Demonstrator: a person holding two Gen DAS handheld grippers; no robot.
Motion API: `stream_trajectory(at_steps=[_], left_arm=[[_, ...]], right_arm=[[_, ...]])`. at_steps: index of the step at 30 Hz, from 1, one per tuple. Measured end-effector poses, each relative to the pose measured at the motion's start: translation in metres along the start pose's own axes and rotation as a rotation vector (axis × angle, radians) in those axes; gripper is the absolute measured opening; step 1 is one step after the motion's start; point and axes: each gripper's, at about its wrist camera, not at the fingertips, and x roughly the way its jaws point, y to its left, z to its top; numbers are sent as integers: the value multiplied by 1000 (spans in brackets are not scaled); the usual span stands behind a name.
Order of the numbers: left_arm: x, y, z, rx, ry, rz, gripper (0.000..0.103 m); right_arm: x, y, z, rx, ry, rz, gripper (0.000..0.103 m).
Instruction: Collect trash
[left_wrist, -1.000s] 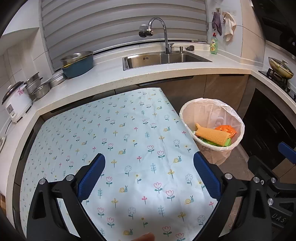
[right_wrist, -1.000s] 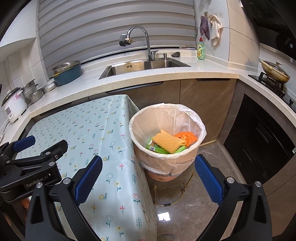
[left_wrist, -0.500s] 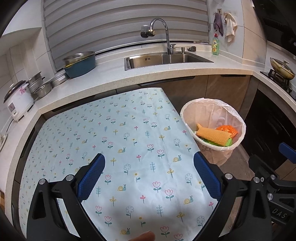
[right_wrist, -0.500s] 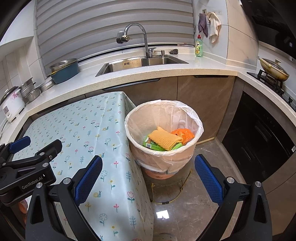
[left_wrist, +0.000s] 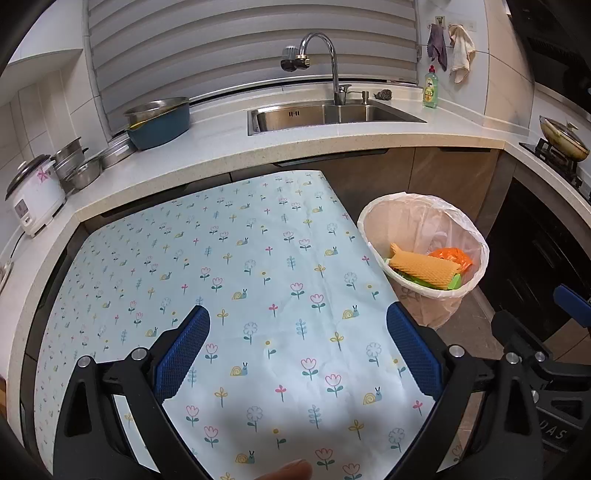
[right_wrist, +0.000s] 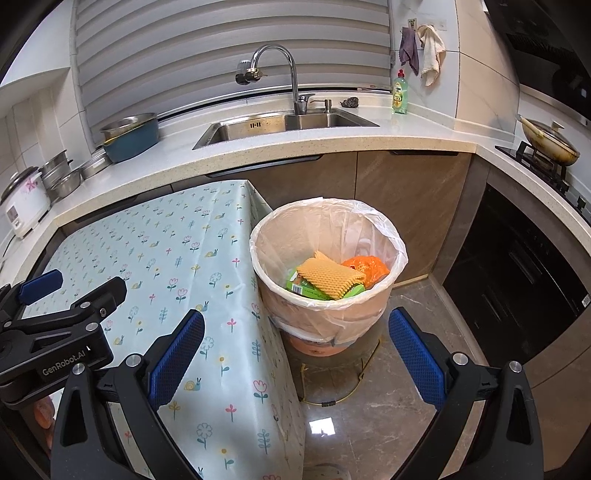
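Observation:
A trash bin lined with a white bag stands on the floor at the table's right edge; it also shows in the left wrist view. Inside lie a yellow foam net, an orange bag and a green packet. My left gripper is open and empty above the flowered tablecloth. My right gripper is open and empty, in front of the bin and above the floor. The left gripper's body shows at the left of the right wrist view.
A counter with a sink and tap runs behind the table. A blue pot, steel pots and a rice cooker stand at its left. A stove with a pan is at the right. Dark cabinets line the right side.
Both grippers have drifted slightly, so the bin and table sit a little differently in view. Both stay open and empty.

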Motion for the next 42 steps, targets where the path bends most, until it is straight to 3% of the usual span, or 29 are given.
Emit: stream_trajectory(at_steps=[42], left_arm=[[9,0,-3,-26,25,28,92]], right_arm=[[9,4,-4,-30,22,-10,97]])
